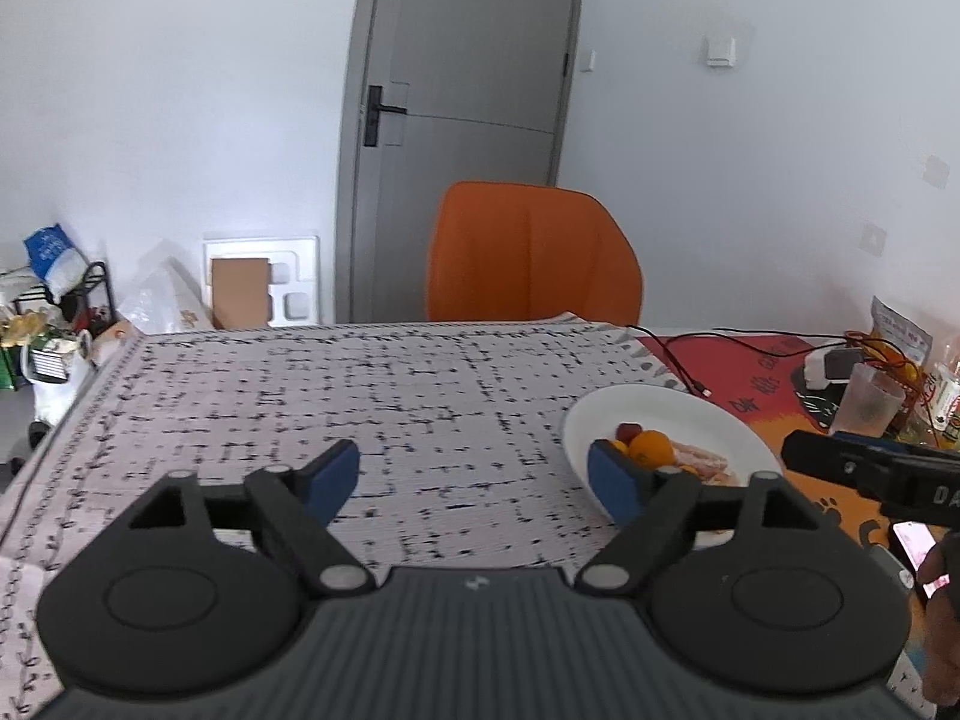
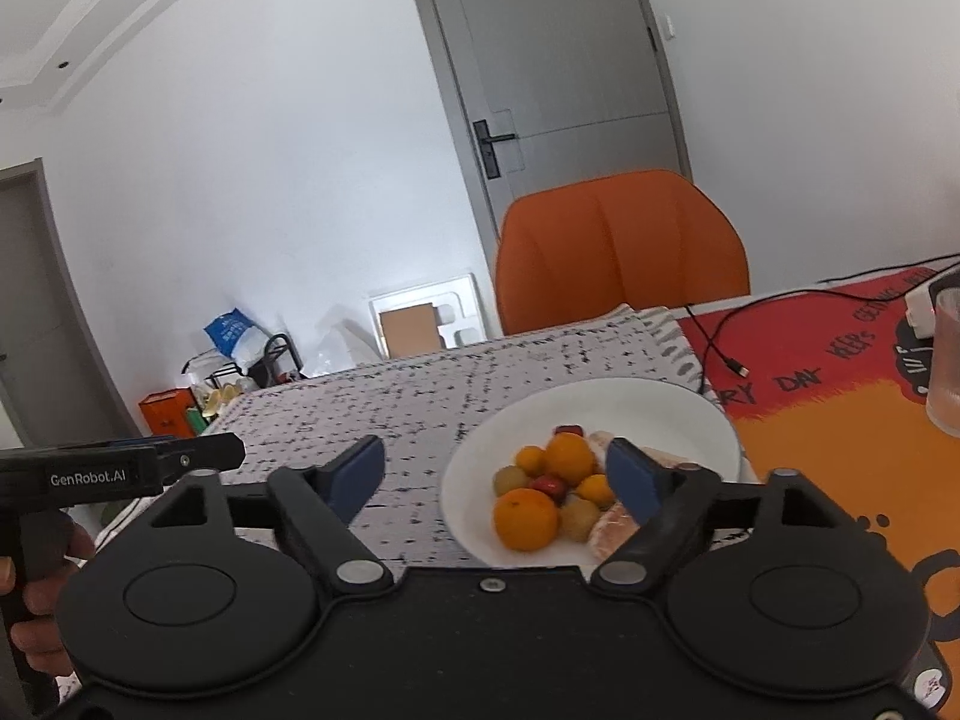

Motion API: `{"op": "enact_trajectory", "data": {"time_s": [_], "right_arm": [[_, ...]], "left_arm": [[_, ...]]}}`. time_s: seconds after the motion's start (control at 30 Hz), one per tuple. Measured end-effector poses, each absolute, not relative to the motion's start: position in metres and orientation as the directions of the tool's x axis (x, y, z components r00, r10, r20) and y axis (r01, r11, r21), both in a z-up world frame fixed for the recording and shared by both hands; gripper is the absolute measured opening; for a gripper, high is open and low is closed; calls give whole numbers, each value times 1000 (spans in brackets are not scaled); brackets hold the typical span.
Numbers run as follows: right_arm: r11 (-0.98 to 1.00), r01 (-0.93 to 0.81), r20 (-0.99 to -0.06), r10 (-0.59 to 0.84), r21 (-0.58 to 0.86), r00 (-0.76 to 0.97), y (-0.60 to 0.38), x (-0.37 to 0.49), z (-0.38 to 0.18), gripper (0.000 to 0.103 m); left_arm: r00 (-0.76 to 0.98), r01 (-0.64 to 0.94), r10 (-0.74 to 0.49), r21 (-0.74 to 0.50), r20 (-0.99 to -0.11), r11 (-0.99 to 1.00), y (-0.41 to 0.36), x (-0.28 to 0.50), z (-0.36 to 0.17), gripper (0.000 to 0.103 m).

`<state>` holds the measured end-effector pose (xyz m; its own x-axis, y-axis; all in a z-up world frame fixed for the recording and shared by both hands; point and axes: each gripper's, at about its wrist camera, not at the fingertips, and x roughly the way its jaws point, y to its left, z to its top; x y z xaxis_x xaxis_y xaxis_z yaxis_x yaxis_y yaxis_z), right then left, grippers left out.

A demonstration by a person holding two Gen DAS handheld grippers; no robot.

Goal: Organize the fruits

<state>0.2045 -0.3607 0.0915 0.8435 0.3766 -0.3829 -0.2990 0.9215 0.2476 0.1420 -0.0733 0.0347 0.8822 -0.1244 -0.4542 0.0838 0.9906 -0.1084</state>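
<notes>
A white plate (image 2: 660, 414) on the patterned tablecloth holds a pile of fruit: a large orange (image 2: 525, 519), a second orange (image 2: 569, 457), small yellow-green fruits (image 2: 510, 480), a small red fruit (image 2: 549, 485) and peeled pale segments (image 2: 609, 531). My right gripper (image 2: 504, 474) stands open just in front of the plate, with nothing between its blue pads (image 2: 357, 474). My left gripper (image 1: 474, 483) is open too, over bare cloth to the left of the plate (image 1: 708, 414). Its right finger hides part of the fruit (image 1: 651, 447).
An orange chair (image 2: 621, 246) stands behind the table, with a grey door (image 2: 558, 72) beyond it. On the right lie a red-and-orange mat (image 2: 840, 396), black cables (image 2: 714, 348) and a clear cup (image 2: 948, 360). Boxes and bags crowd the floor at left (image 2: 240, 360). A hand (image 2: 36, 588) holds the left gripper.
</notes>
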Motion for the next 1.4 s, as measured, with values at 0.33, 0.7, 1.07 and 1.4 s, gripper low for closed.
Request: {"op": "enact_trajectory", "data": {"time_s": [0.33,0.7,1.07,1.4], "right_arm": [[917,-306,-403,388,254,829,-341,195,97,103],[911,-351,-418,410,215,810,-316,180,99,103],[897,-390,-436,441,207,784,-299,166,90,103],[908,-363,-469,419,209,777,-296,163,77,103]], "left_arm": [[896,11,-54,-99,-441,995,-40,115,42,103],[887,-71,14,-105,-461,992,-12,91,42,103],[887,-133,83,-79,-454,988,7,65,38,103],[881,-167,114,-76,-459,983,18,54,28,103]]}}
